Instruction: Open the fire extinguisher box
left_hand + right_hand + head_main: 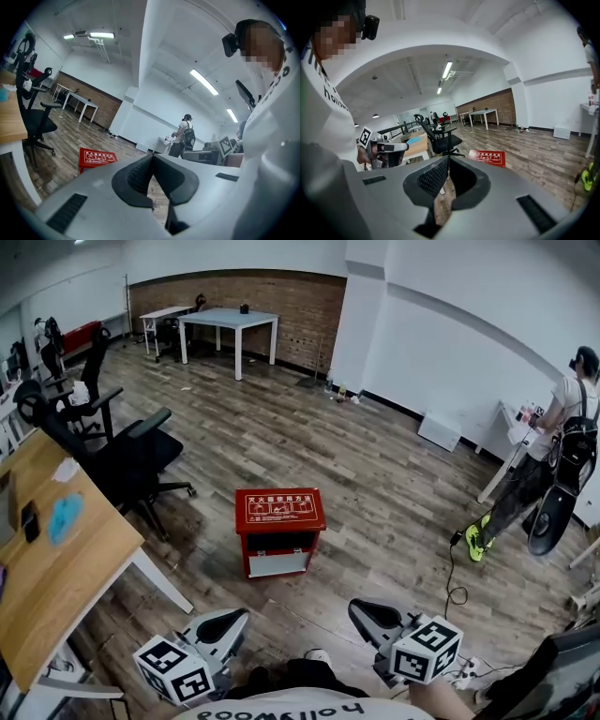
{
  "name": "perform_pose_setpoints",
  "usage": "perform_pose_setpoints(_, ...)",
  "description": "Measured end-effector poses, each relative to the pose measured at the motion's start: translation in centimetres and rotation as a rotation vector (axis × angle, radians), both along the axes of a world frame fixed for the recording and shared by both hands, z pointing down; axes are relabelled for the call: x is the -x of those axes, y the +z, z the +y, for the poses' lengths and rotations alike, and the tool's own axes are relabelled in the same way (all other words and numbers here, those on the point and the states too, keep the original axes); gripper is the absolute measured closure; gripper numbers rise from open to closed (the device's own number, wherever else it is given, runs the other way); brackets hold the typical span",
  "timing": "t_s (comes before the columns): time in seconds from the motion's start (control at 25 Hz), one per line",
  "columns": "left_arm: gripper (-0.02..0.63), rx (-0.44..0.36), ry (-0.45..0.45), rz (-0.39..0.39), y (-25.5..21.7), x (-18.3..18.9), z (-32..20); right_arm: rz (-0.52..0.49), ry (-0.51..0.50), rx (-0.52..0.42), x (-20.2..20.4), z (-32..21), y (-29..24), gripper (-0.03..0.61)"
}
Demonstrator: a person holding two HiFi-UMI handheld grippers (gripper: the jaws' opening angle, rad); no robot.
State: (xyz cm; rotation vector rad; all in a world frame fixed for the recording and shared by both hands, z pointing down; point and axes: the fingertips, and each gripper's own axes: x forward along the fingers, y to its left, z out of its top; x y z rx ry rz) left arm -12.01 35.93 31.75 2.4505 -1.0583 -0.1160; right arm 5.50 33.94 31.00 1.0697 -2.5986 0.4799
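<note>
A red fire extinguisher box [278,531] stands closed on the wooden floor, its lid with white print facing up. Both grippers hang low in front of the person, well short of the box. My left gripper [239,615] is shut with nothing between its pads; in the left gripper view [153,155] the box [97,158] lies ahead to the left. My right gripper [357,607] also has its jaw tips together and empty [448,158], with the box [487,157] ahead to the right. The left gripper [386,152] shows at the left of the right gripper view.
A wooden desk [56,568] runs along the left, with black office chairs [131,460] beside it. Another person [553,465] stands at the far right by a white stand. A black cable [455,582] lies on the floor right of the box. White tables [230,320] stand at the back wall.
</note>
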Motion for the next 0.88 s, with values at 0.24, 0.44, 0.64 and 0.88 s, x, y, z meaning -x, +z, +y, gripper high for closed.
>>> perform_pose_setpoints(0.24, 0.607, 0.017, -0.038, 0.018, -0.1, -2.1, -2.9, -0.028, -0.034, 0.013, -1.9, -3.4, -0.4, 0.568)
perform_pose_setpoints(0.44, 0.607, 0.022, -0.073, 0.014, -0.1, -4.2, -5.6, -0.042, -0.087, 0.025, -3.5, -6.6, -0.5, 0.568)
perform_pose_setpoints(0.64, 0.607, 0.029, -0.112, 0.011, 0.2, -6.2, -8.2, -0.049, -0.158, 0.028, -4.5, -9.5, -0.1, 0.568)
perform_pose_setpoints(0.88, 0.607, 0.04, -0.159, -0.003, 0.6, -8.8, -10.4, 0.004, -0.218, 0.045, -6.7, -12.5, 1.1, 0.568)
